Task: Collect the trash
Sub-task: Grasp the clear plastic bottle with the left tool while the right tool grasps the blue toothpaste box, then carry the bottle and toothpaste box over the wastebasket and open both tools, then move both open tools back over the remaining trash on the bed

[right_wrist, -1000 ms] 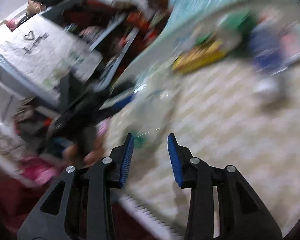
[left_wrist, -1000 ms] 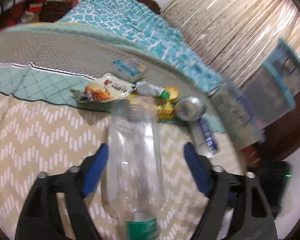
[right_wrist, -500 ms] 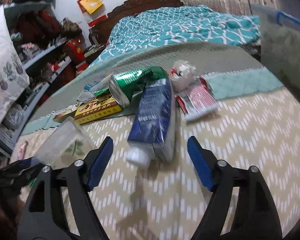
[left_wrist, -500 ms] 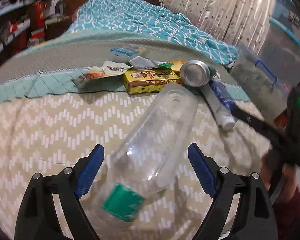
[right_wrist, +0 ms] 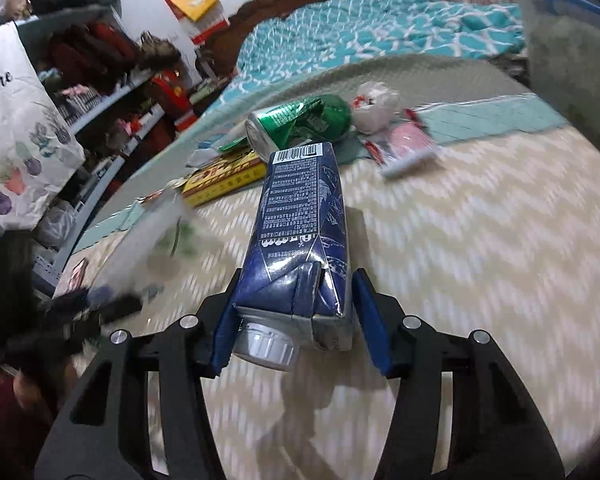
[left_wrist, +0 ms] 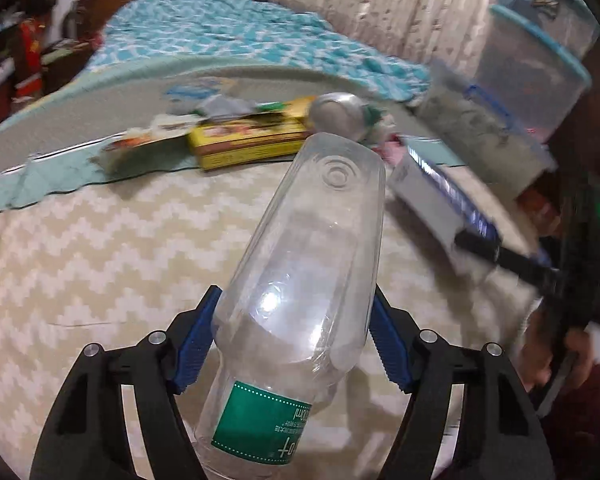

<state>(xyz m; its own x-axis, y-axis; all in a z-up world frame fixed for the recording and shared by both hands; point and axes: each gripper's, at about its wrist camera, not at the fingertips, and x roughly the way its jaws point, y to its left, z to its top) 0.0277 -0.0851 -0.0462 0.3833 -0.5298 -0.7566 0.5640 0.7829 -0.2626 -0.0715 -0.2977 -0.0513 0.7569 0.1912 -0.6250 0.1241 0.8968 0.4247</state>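
Both grippers had just been closing, each with a piece of trash between its jaws. A moment earlier the blue pads had stood well clear of both things; now they were up against them — so two pickups looked under way at once.

The left gripper (left_wrist: 292, 344) had its pads pressed on the sides of the clear bottle (left_wrist: 300, 280), so it was clamped on it. The bottle was smooth, see-through plastic, round and long, with a green label near the cap end. Its flat bottom pointed away, toward the yellow box (left_wrist: 248, 140).

The right gripper (right_wrist: 296, 320) was around the blue carton (right_wrist: 300, 240). Its left pad touched the carton by the grey screw cap, but a thin gap showed at the right pad, so it had not quite squeezed shut yet. The carton was a tall cardboard box shape with folded corners and shiny sides. Its far end also pointed toward the yellow box.

Just behind the yellow box lay a crushed green can (right_wrist: 300, 122) with dented metal. Beside the can sat a crumpled white wrapper (right_wrist: 374, 106). In front of the yellow box, everything rested on a soft bedspread (right_wrist: 480, 260) with cream zigzag stripes — the bottle and carton both lay there.
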